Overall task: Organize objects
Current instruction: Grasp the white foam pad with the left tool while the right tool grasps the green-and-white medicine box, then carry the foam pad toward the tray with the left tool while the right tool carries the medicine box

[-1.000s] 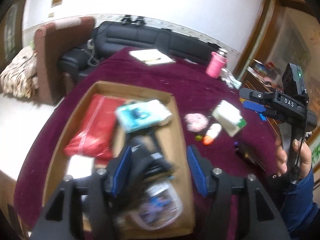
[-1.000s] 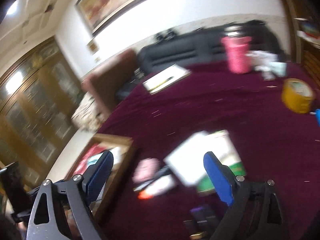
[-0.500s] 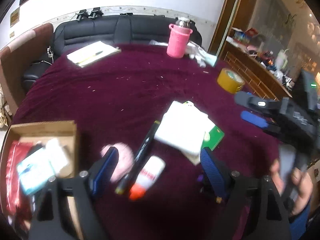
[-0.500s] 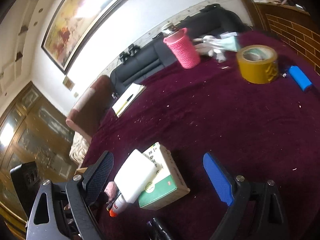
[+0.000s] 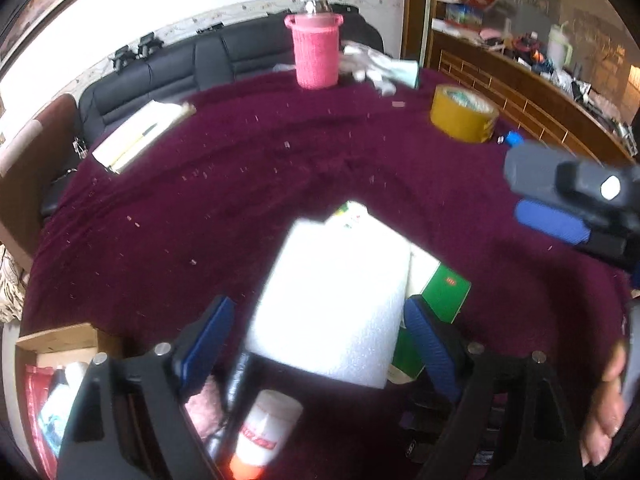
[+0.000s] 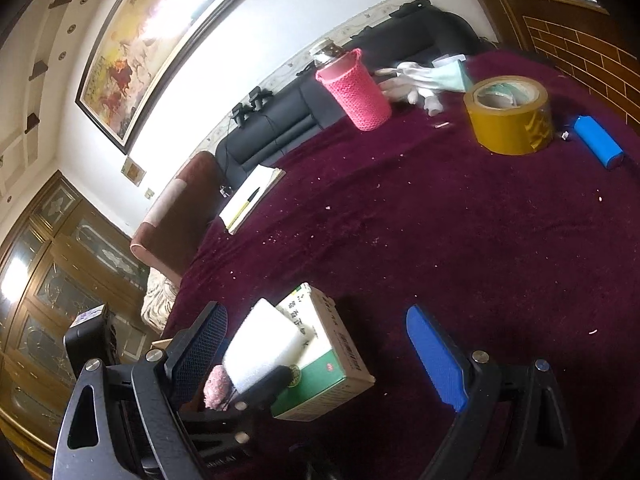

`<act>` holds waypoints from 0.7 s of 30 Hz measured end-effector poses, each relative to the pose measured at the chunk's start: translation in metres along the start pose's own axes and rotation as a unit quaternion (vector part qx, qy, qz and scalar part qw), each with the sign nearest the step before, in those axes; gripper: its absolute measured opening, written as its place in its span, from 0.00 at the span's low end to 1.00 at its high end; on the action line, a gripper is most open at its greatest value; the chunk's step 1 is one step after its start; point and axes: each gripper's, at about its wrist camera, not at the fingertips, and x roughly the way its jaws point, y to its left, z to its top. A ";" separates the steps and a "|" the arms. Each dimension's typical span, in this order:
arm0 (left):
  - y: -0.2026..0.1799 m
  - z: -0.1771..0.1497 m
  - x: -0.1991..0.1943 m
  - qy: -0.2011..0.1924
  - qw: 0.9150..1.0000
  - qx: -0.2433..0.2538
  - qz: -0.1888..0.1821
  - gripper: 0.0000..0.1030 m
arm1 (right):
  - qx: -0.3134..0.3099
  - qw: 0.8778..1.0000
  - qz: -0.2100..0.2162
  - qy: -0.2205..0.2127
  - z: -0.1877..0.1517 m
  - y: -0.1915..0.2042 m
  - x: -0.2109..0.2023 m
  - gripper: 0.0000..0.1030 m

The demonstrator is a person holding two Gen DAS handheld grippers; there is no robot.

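Note:
A white foam block (image 5: pixel 332 300) lies on a green-and-white carton (image 5: pixel 444 296) on the maroon table. My left gripper (image 5: pixel 318 340) straddles the block, its jaws opening, and the blue pads (image 5: pixel 424 340) stand clear of the block's sides. In the right wrist view the same block (image 6: pixel 260 344) and carton (image 6: pixel 324 376) lie low between the fingers of my right gripper (image 6: pixel 320 352), which is open and holds nothing. Seen from the left wrist, the right gripper (image 5: pixel 524 200) hovers at the right edge. A pink fuzzy thing (image 5: pixel 204 400), a black marker (image 5: pixel 236 376) and a white bottle with an orange cap (image 5: pixel 260 432) lie near the left fingers.
A cardboard box (image 5: pixel 56 340) with a red packet sits at the lower left. Farther back stand a pink knitted cup (image 6: pixel 354 88), a yellow tape roll (image 6: pixel 508 116), a blue cylinder (image 6: pixel 598 140), a notebook with pen (image 6: pixel 250 200) and crumpled gloves (image 6: pixel 424 76). A hand (image 5: pixel 604 412) grips the right tool.
My left gripper has swung right from above the cardboard box to the white foam block, and its jaws have widened. The right gripper rolled and tipped toward the carton, then held still.

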 end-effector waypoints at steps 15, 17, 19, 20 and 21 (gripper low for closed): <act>0.047 -0.059 -0.071 -0.086 0.987 -0.132 -0.015 0.70 | -0.199 0.971 -0.111 0.079 -0.039 0.049 0.058 0.92; 0.044 -0.069 -0.078 -0.098 0.986 -0.132 -0.009 0.70 | -0.209 0.967 -0.118 0.090 -0.044 0.049 0.067 0.95; 0.042 -0.077 -0.081 -0.112 0.985 -0.131 -0.006 0.70 | -0.209 0.965 -0.123 0.094 -0.045 0.048 0.073 0.95; 0.040 -0.078 -0.080 -0.116 0.985 -0.129 -0.004 0.70 | -0.213 0.963 -0.131 0.095 -0.046 0.047 0.076 0.95; 0.038 -0.080 -0.079 -0.122 0.985 -0.124 0.000 0.70 | -0.213 0.962 -0.133 0.107 -0.048 0.046 0.081 0.94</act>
